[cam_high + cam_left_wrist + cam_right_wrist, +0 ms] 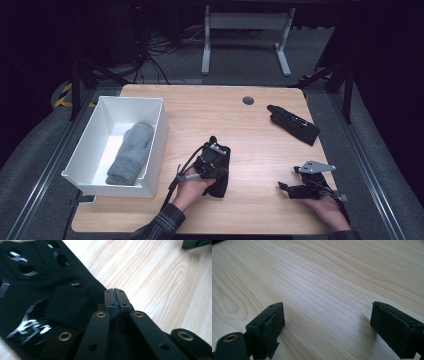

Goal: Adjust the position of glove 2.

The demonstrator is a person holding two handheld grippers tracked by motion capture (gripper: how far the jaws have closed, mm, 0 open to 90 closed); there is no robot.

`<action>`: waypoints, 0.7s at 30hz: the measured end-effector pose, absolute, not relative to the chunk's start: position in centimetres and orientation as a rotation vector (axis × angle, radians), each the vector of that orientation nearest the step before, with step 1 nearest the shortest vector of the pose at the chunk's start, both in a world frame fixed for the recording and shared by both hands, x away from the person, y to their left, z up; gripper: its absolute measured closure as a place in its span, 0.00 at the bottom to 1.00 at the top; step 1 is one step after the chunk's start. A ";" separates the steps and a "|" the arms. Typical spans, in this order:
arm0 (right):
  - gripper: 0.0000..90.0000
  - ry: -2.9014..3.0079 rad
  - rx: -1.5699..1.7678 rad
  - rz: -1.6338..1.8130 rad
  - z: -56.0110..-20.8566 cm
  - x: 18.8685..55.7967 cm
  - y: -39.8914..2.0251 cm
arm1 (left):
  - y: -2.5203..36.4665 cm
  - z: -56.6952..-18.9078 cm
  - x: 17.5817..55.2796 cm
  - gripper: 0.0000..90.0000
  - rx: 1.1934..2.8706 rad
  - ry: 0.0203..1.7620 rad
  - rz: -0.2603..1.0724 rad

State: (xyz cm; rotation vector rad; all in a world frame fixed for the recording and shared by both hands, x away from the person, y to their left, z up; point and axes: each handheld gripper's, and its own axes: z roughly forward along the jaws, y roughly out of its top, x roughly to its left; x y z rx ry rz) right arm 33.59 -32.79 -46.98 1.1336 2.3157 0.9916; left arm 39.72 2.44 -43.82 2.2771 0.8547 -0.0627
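The left gripper (115, 293), jaws pinched together on the black glove (50, 297), should find it soft, light and floppy, best held by its edge, while the right gripper (327, 322) rests with jaws apart.

Landmark: the bin (159, 131), at the left side of the counter (250, 130). In the bin: one mitten (131, 152). Right of the bin, near the counter's middle: a glove (220, 175), with the left claw (216, 159) on it. Farther right, toward the back: a second glove (293, 124). Far right, at the front edge: the right claw (286, 188).
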 end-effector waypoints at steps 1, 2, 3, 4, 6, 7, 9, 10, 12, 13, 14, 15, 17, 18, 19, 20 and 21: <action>0.14 2.316 1.133 0.991 -47.0 33.6 -32.8 | 2.8 -43.6 39.8 1.00 2.274 0.859 -0.044; 0.14 2.316 1.133 0.991 -47.0 33.6 -32.8 | 3.3 -43.3 39.8 1.00 2.270 0.868 -0.012; 0.14 2.316 1.133 0.991 -47.0 33.6 -32.8 | 4.3 -43.0 40.0 1.00 2.270 0.893 0.028; 0.14 2.316 1.133 0.991 -47.0 33.6 -32.8 | 4.8 -43.0 40.1 1.00 2.275 0.906 0.049; 0.14 2.316 1.133 0.991 -47.0 33.6 -32.8 | 5.3 -43.2 40.3 1.00 2.276 0.921 0.066; 0.14 2.316 1.133 0.991 -47.0 33.6 -32.8 | 5.7 -43.4 40.5 1.00 2.270 0.944 0.070; 0.14 2.316 1.134 0.991 -47.0 33.6 -32.8 | 6.2 -43.8 40.9 1.00 2.279 0.974 0.094; 0.14 2.316 1.134 0.991 -47.0 33.6 -32.8 | 6.3 -44.0 41.1 1.00 2.278 0.981 0.096; 0.14 2.316 1.133 0.991 -47.0 33.6 -32.8 | 6.4 -44.3 41.6 1.00 2.273 0.999 0.094; 0.14 2.316 1.133 0.991 -47.0 33.6 -32.8 | 6.5 -44.4 41.7 1.00 2.275 1.001 0.096; 0.14 2.316 1.133 0.991 -47.0 33.6 -32.8 | 6.4 -44.5 41.9 1.00 2.282 1.000 0.094; 0.14 2.316 1.133 0.991 -47.0 33.6 -32.8 | 6.4 -44.8 42.0 1.00 2.286 1.005 0.089; 0.14 2.316 1.133 0.991 -47.0 33.6 -32.8 | 6.2 -45.0 42.0 1.00 2.300 1.003 0.088; 0.14 2.316 1.133 0.991 -47.0 33.6 -32.8 | 6.1 -45.1 41.9 1.00 2.299 1.000 0.090; 0.14 2.316 1.132 0.991 -47.0 33.6 -32.8 | 5.9 -45.0 41.8 1.00 2.304 0.992 0.081; 0.14 2.316 1.132 0.991 -47.0 33.6 -32.8 | 5.9 -45.0 41.8 1.00 2.304 0.992 0.081; 0.14 2.316 1.133 0.992 -47.0 33.6 -32.8 | 5.7 -45.0 41.6 1.00 2.310 0.982 0.080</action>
